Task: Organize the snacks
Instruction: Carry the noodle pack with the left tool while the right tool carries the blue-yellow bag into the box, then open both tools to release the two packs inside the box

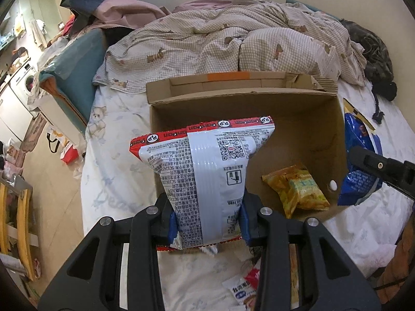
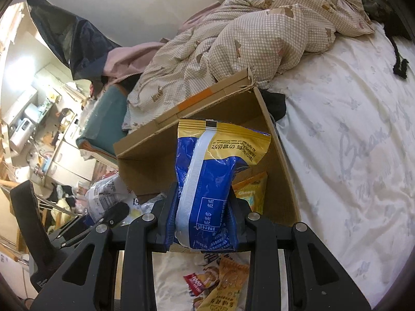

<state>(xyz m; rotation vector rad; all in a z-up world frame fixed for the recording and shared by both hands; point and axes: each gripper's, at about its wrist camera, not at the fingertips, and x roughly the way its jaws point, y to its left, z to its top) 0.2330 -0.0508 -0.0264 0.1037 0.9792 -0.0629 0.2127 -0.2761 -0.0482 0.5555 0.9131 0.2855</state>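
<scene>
Currently your left gripper (image 1: pixel 207 223) has its fingers (image 1: pixel 172 223) pinched on the lower end of a white-and-red snack bag (image 1: pixel 205 171). Blue pads press both sides, so the gap equals the bag's squeezed width. That bag stands upright, back side with barcode text and QR code facing the camera, held above the near-left wall of the open cardboard box (image 1: pixel 298 119).

The box sits on the bed (image 1: pixel 111 171), top open, far flap with an orange tape strip folded back against the checked duvet (image 1: pixel 233 41). One yellow snack pack (image 1: pixel 295 189) lies on the box floor toward its near-right corner.

Your right gripper (image 2: pixel 205 220) has its fingers (image 2: pixel 241 223) clamped on a blue-and-yellow snack bag (image 2: pixel 210 176), gripping its lower part, seam side toward the camera, yellow top edge up. It hangs over the near edge of the cardboard box (image 2: pixel 155 155), beside the right wall; in the left wrist view the same blue bag (image 1: pixel 360 165) shows just outside that wall, so I cannot tell whether it is past the rim.

Loose snack packets (image 2: pixel 223 280) lie on the bed sheet at the near edge, below both grippers. More packets (image 1: pixel 243 287) show under the left one.
</scene>
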